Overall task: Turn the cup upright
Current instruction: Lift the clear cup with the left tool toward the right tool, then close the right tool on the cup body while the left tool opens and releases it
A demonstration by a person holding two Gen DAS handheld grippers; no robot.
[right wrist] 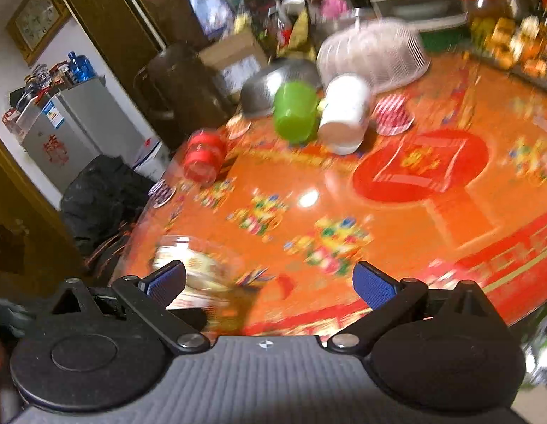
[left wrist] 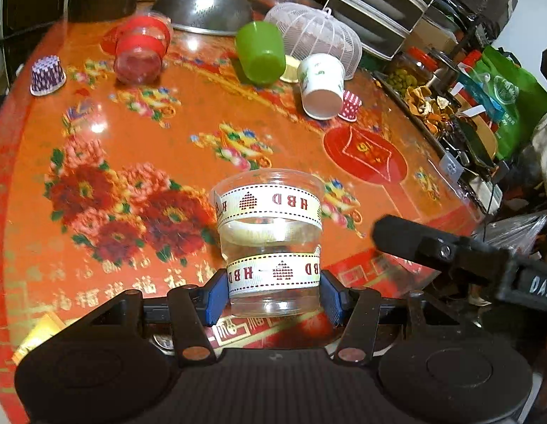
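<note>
My left gripper [left wrist: 273,295] is shut on a clear plastic cup [left wrist: 269,233] with white "HBD" ribbon bands. The blue pads [left wrist: 216,296] press its lower band on both sides. The cup stands mouth up, wide rim on top, at the near part of the orange table [left wrist: 167,141]. My right gripper [right wrist: 269,282] is open and empty above the table's near edge. In the blurred right wrist view the clear cup [right wrist: 192,265] lies just beyond the left finger. My right gripper's finger [left wrist: 414,243] shows in the left wrist view, to the right of the cup.
Farther back are a red-banded clear cup [left wrist: 141,51] on its side, a green cup [left wrist: 261,51], a white paper cup [left wrist: 321,86], two small patterned paper cups [left wrist: 47,76] [left wrist: 351,106], a steel bowl [left wrist: 202,10], a white mesh food cover [left wrist: 314,35]. Clutter lines the right edge.
</note>
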